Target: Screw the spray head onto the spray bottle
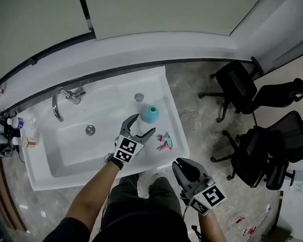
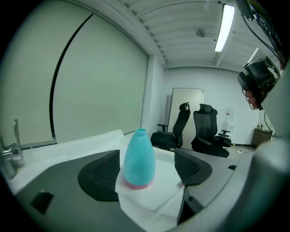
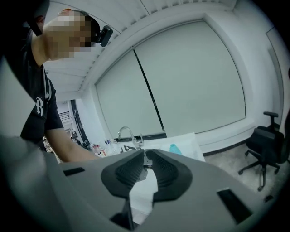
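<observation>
A teal spray bottle [image 1: 150, 113] with a pink base stands upright, neck open, on the right ledge of the white sink [image 1: 64, 164]. My left gripper [image 1: 141, 126] is open just in front of it. In the left gripper view the bottle [image 2: 139, 158] stands between the spread jaws of that gripper [image 2: 147, 159], and the pads do not press on it. The pink and teal spray head [image 1: 164, 140] lies on the ledge to the right of the left gripper. My right gripper [image 1: 183, 169] hangs off the sink's front edge, shut and empty [image 3: 146, 159].
A chrome faucet [image 1: 62, 101] and a drain [image 1: 90, 130] sit in the basin to the left. Small bottles [image 1: 16, 123] stand at the far left. Black office chairs [image 1: 243, 87] fill the floor to the right. The person's legs are below the sink's front edge.
</observation>
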A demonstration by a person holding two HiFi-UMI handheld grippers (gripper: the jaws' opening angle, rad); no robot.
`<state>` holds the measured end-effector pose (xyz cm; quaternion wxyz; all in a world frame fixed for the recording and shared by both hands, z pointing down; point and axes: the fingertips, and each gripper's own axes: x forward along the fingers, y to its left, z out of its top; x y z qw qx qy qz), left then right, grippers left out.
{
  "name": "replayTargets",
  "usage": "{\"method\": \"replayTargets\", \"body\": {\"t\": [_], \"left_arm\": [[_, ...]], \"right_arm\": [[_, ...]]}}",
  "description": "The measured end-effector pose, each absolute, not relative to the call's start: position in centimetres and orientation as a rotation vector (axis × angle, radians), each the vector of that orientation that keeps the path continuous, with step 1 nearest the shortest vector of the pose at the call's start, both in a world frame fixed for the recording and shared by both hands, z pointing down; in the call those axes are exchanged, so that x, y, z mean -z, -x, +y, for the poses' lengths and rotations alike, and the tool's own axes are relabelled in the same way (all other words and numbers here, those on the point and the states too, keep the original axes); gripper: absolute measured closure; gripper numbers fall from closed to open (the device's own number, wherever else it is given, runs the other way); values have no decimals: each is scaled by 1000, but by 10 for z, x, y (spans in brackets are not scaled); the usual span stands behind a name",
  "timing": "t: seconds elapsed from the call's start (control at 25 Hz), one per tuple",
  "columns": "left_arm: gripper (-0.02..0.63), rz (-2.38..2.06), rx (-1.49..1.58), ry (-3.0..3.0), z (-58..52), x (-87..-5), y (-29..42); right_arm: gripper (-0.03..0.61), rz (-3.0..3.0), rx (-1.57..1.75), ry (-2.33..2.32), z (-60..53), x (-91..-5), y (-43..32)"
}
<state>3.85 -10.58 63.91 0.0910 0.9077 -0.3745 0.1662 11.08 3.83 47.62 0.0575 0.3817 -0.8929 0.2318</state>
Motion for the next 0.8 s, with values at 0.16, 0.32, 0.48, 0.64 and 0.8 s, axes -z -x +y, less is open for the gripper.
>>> {"method": "replayTargets", "body": {"t": [0.16,0.32,0.48,0.64,0.8], "left_arm": [[218,-995,-561,-2741,-136,-677,-58],[195,-950,-595,-2789,-160,-696,-72],[196,-925,-673,-2796,-165,-711,-83],[197,-908,-681,-2798,-174,-719,-86],[202,-865,-661,-2778,-177,-721,-87]], "right_arm": [[545,-2614,-787,-1141,12,-503,-116],[545,-2566,-822,-1109,-14,-527,-126],[545,-2497,-870,-1072,-26,-555,-138],[543,-2344,-924,-1034,-33,-611,-147],[460,-2120,-1077,-1037,-30,-679,-152]]}}
